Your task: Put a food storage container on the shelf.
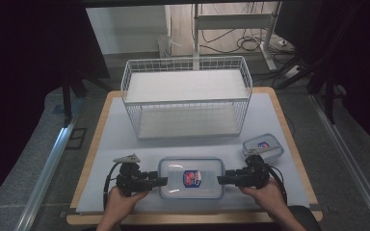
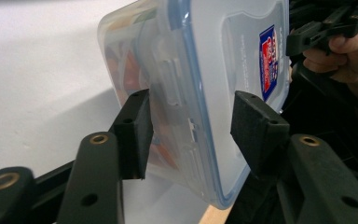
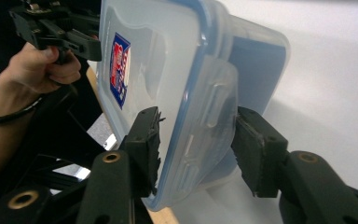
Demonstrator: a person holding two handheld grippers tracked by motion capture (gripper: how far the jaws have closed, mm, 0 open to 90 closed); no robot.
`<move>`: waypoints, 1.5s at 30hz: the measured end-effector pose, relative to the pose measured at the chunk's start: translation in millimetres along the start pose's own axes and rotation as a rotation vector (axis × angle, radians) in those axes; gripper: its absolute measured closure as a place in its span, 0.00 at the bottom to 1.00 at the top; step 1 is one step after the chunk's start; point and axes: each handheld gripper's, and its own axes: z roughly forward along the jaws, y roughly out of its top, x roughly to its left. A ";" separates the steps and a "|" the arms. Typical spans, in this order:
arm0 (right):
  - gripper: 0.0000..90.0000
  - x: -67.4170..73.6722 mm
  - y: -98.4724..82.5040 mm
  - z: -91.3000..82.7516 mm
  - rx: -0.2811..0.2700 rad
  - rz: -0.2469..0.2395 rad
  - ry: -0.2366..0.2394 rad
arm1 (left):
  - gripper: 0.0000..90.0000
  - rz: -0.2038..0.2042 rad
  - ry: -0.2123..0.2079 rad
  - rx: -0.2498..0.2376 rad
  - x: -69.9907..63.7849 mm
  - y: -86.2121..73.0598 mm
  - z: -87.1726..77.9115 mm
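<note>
Here, in the high view, a large plastic box with a blue-rimmed lid is lying flat near the front edge of the table, between the left gripper and the right gripper. Both hands are coming in level from the sides, each gripper pointing inward at a short end of the box. A smaller box is sitting just behind the right hand, and a wire basket is standing well behind.

In the left gripper view, the jaws are straddling the box end with its lid latch between them. The left pad is looking pressed against the box wall, while the other pad is standing just off the lid, so this gripper is not yet clamping.

In the right gripper view, the jaws are bracketing the opposite latch; the pads are seeming to touch the box, though a firm grip cannot be told.

The box is likely stiff, smooth and slippery, with something inside adding weight; taking it squarely at both ends, over lid and base, seems safest.
</note>
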 end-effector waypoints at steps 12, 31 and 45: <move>0.59 -2.3 -3.3 0.6 -0.011 -0.003 0.008 | 0.53 -0.004 -0.016 0.026 2.6 -4.3 3.6; 0.60 -7.8 -10.0 2.4 -0.019 0.057 0.050 | 0.58 -0.068 -0.064 0.008 9.2 -6.2 1.0; 0.61 -7.4 -7.3 -2.0 -0.049 0.058 0.040 | 0.60 -0.057 -0.032 0.008 3.1 0.2 1.5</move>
